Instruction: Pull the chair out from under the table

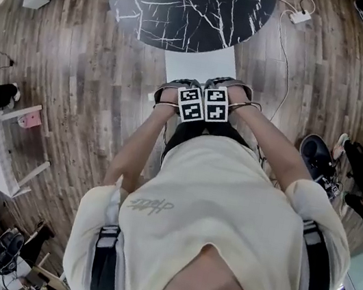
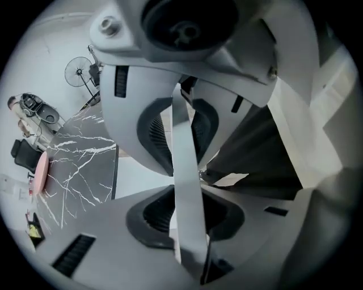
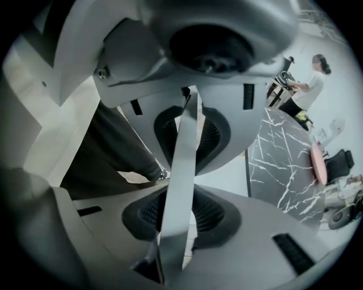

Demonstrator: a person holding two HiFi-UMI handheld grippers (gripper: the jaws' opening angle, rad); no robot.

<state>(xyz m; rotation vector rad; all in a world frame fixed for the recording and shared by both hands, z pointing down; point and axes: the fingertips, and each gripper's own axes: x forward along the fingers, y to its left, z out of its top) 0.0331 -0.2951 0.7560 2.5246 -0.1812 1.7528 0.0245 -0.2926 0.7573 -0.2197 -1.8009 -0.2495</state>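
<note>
Both the left tongs and right tongs clamp a thin pale edge of the chair, mostly hidden beneath the person's arms and the far marble worktop; bare floor lies open either side.

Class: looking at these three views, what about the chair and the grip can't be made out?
Chair legs: head view, hidden under the seat and table.
Whether the pads of the left gripper and right gripper press the pale strip: it crosses them in both gripper views.
Backrest: head view, marker cubes cover it.
</note>
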